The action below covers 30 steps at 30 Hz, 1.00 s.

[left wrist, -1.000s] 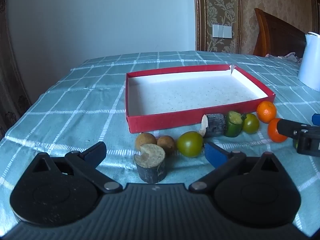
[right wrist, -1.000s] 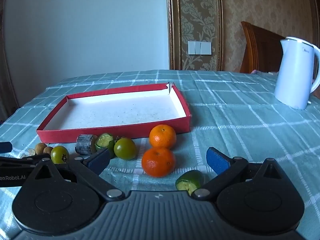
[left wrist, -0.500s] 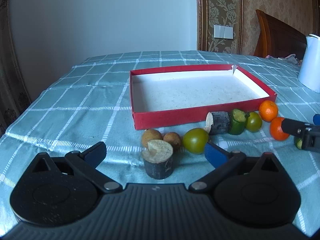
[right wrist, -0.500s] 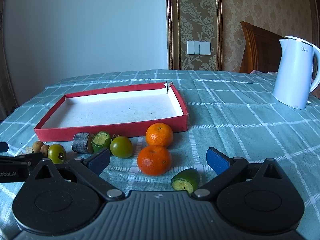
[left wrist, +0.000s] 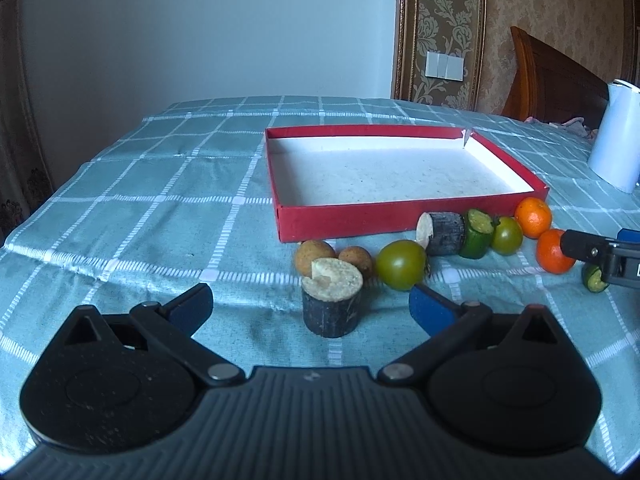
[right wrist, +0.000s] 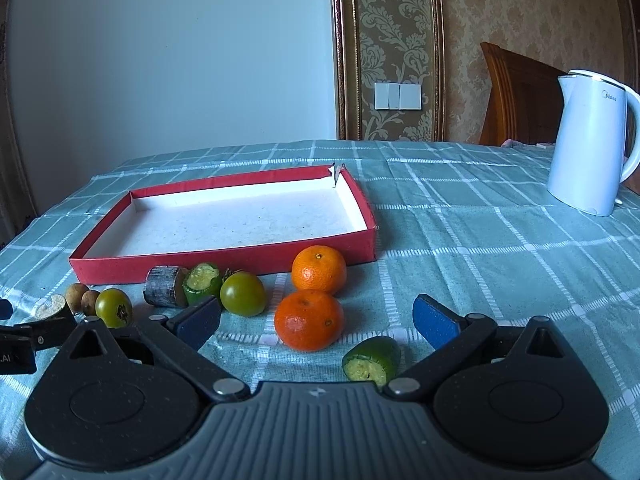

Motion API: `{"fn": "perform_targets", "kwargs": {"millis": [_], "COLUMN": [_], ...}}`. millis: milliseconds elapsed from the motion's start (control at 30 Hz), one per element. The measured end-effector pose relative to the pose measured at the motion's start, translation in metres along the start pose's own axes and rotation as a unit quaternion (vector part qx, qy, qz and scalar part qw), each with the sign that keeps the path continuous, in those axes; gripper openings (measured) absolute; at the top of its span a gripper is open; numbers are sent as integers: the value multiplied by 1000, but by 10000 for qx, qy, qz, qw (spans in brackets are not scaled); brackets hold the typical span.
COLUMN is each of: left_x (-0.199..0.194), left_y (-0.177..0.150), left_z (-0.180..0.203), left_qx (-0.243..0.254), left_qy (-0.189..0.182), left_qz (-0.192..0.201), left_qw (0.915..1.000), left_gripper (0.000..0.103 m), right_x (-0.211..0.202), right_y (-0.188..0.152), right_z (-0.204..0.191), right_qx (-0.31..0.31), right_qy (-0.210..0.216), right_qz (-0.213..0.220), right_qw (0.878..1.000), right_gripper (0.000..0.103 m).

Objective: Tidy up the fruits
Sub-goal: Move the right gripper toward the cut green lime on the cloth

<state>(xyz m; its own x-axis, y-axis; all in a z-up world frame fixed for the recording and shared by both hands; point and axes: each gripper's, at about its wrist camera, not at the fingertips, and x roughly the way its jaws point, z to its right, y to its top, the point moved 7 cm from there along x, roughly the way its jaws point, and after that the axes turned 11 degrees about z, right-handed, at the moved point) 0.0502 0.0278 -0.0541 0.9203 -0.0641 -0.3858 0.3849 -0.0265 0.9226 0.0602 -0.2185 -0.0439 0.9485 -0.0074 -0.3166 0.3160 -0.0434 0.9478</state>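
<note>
Only the right wrist view catches the whole white electric kettle [right wrist: 588, 144] and the nearer cut green fruit piece [right wrist: 372, 362] lying just ahead of the right gripper [right wrist: 316, 320], beside the front orange mandarin [right wrist: 309, 319]. The left view alone gives the upright dark-barked stump with a pale cut top [left wrist: 332, 304] close up, standing between the left gripper's [left wrist: 310, 306] blue pads. Both grippers sit low over the teal checked tablecloth [left wrist: 140, 208], fingers spread wide, pinching nothing. All fruit lies outside the shallow red cardboard tray with a white floor [right wrist: 224, 258], strung along its near wall: green tomato [left wrist: 401, 265], two brown longans [left wrist: 314, 251]. Against a second ago, the left gripper has slid left; the stump now sits further right.
</note>
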Motion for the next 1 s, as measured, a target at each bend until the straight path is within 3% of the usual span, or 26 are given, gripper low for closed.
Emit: {"fn": "perform_targets", "kwargs": {"millis": [1000], "left_x": [16], "left_y": [-9], "left_z": [6], "left_qx": [115], "left_qy": [-17], "left_qz": [-165], "left_qw": [9998], "left_gripper": [103], "right_x": [3], "right_y": [-12], "right_z": [11], "right_qx": [-65], "right_qy": [69], "right_qz": [-186], "right_qw": [9998], "right_gripper": [103]}}
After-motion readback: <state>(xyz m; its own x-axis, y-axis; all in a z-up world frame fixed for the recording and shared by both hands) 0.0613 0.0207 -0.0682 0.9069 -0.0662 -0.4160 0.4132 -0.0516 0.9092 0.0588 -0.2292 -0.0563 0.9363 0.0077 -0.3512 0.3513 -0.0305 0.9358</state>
